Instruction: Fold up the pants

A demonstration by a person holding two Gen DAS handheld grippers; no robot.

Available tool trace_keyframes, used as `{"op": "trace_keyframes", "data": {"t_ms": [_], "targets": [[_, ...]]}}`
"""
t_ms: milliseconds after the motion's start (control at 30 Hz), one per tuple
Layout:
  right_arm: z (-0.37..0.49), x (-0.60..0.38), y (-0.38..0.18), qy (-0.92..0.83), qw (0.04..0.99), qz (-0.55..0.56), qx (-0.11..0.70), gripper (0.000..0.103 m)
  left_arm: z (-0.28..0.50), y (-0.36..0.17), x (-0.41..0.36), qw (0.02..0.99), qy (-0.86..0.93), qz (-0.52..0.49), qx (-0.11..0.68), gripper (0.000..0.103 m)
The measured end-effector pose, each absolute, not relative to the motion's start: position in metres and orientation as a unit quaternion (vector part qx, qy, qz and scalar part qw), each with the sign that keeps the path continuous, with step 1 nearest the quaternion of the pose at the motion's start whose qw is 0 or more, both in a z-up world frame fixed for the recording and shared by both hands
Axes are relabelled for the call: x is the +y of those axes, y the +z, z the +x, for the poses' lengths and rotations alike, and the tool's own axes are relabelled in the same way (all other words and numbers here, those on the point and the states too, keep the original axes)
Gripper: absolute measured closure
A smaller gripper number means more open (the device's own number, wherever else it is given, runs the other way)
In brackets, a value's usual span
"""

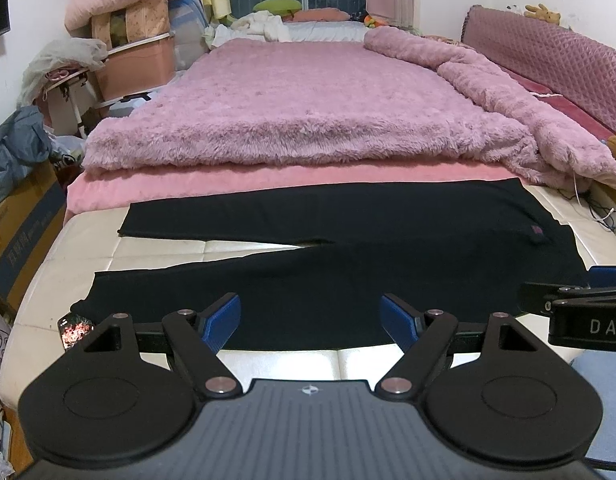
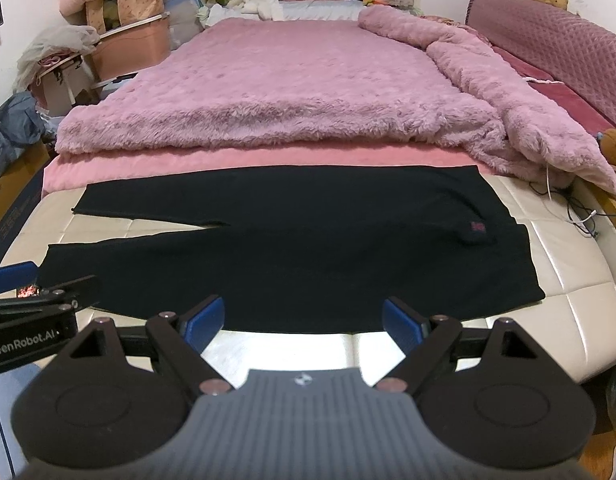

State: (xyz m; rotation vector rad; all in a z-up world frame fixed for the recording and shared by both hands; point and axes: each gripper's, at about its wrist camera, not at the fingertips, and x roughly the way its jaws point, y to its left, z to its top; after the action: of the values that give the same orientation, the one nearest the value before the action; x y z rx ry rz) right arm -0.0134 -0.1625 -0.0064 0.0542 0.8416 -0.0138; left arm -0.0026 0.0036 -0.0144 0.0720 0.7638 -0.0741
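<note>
Black pants [image 1: 328, 256] lie flat across the cream quilted foot of the bed [image 1: 156, 254], legs pointing left, waist at the right; they also show in the right wrist view [image 2: 308, 240]. A small red label [image 2: 477, 227] sits near the waist. My left gripper [image 1: 310, 322] is open and empty, hovering at the near edge of the lower leg. My right gripper [image 2: 302, 322] is open and empty at the near edge of the pants, nearer the waist. Each gripper shows at the side of the other's view: the right one [image 1: 580, 312] and the left one [image 2: 32, 308].
A fluffy pink blanket [image 1: 308, 108] covers the bed behind the pants, bunched at the right. A white cable [image 2: 580, 216] lies at the right bed edge. Boxes, bins and clothes [image 1: 120, 52] stand stacked along the left wall. A padded headboard [image 1: 548, 52] runs along the right.
</note>
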Motion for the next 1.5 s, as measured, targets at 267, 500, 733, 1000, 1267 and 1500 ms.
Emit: {"op": "trace_keyframes", "data": {"t_ms": [267, 500, 733, 1000, 1267, 1500], "targets": [[-0.014, -0.162, -0.007, -0.004, 0.912, 0.025, 0.409, 0.021, -0.002, -0.014, 0.004, 0.927, -0.036, 0.035, 0.372, 0.010], [-0.015, -0.161, -0.007, -0.003, 0.911, 0.026, 0.411, 0.021, -0.004, -0.016, 0.004, 0.926, -0.037, 0.034, 0.373, 0.010], [-0.015, -0.161, -0.008, -0.003, 0.911, 0.026, 0.412, 0.021, -0.007, -0.017, 0.003, 0.926, -0.036, 0.033, 0.375, 0.011], [-0.013, -0.160, -0.009, -0.001, 0.910, 0.026, 0.415, 0.021, -0.009, -0.018, 0.002, 0.924, -0.036, 0.031, 0.379, 0.011], [-0.010, -0.159, -0.013, 0.000, 0.907, 0.026, 0.421, 0.021, -0.001, -0.018, 0.004, 0.920, -0.039, 0.026, 0.389, 0.011], [-0.002, -0.172, -0.025, 0.003, 0.905, 0.040, 0.423, 0.021, 0.011, -0.035, 0.011, 0.911, -0.071, 0.026, 0.405, 0.013]]}}
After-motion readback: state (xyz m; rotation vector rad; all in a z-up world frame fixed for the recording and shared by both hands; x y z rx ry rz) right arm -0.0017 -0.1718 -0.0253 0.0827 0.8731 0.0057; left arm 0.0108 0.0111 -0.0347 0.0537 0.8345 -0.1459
